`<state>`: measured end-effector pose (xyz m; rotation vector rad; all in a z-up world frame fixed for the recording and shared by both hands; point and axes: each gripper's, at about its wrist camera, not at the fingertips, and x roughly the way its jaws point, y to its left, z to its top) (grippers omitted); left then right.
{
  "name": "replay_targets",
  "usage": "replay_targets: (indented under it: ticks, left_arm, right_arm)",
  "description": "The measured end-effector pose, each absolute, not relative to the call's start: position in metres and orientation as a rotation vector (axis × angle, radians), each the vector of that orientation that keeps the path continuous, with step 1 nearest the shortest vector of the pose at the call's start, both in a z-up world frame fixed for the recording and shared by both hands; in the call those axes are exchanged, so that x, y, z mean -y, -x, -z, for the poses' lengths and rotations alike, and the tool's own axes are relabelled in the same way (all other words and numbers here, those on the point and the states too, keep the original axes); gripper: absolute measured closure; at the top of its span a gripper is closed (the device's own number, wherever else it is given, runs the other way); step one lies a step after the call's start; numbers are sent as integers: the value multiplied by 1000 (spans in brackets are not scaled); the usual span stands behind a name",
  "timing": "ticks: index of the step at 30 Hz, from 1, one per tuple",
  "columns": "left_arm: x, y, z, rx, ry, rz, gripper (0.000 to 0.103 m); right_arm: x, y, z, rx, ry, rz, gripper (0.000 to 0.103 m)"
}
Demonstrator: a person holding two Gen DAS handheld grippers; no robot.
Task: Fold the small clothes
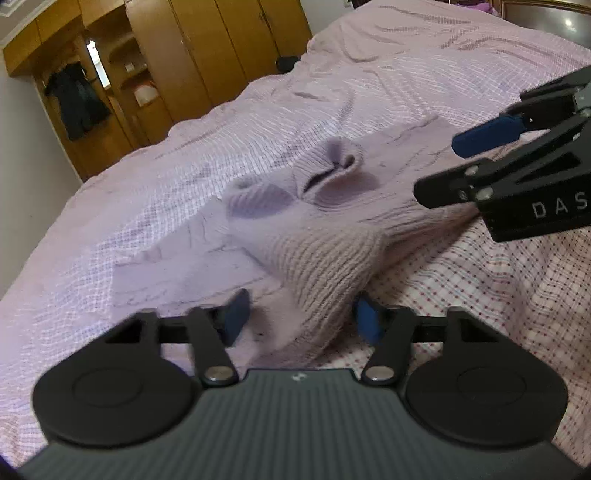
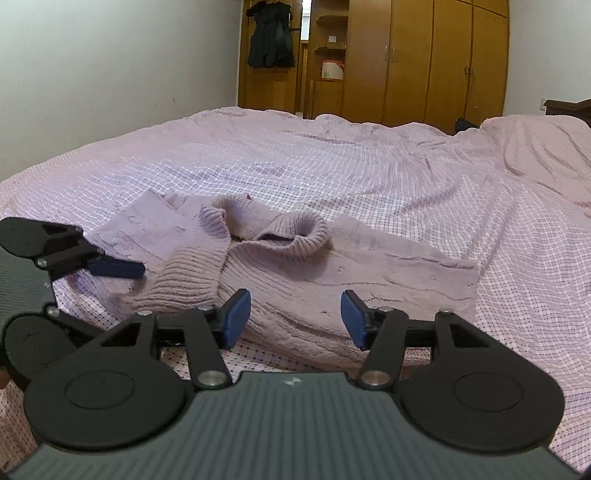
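A small lilac knit sweater (image 2: 332, 273) lies on the bed, its turtleneck collar (image 2: 295, 232) bunched up and a ribbed sleeve cuff (image 2: 184, 280) folded across its front. My left gripper (image 1: 301, 317) is open, its blue pads either side of the cuff (image 1: 325, 273) at the sweater's near edge. It also shows in the right wrist view (image 2: 114, 267) at the left. My right gripper (image 2: 295, 319) is open and empty, its pads just above the sweater's near hem. In the left wrist view the right gripper (image 1: 491, 147) hangs over the sweater's right side.
The bed is covered with a pink checked bedspread (image 2: 369, 166), wrinkled at the far right. A wooden wardrobe (image 2: 424, 59) stands beyond the bed, with dark clothes (image 2: 271, 33) hanging by a doorway. A white wall (image 2: 110, 74) runs along the left.
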<state>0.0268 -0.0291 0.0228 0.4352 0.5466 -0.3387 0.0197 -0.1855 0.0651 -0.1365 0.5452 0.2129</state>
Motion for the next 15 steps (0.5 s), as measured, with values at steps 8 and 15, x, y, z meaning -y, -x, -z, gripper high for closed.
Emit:
replay_targets:
  ticks: [8,15]
  left_arm:
    - [0,-42,-52,-517,-305,397,90]
    - [-21,-76,-82,-445,-262,299,90]
  right_arm:
    - [181,-30,-60,-579,64,-257,30]
    - [147,-40,-56,-554,191,-321,30]
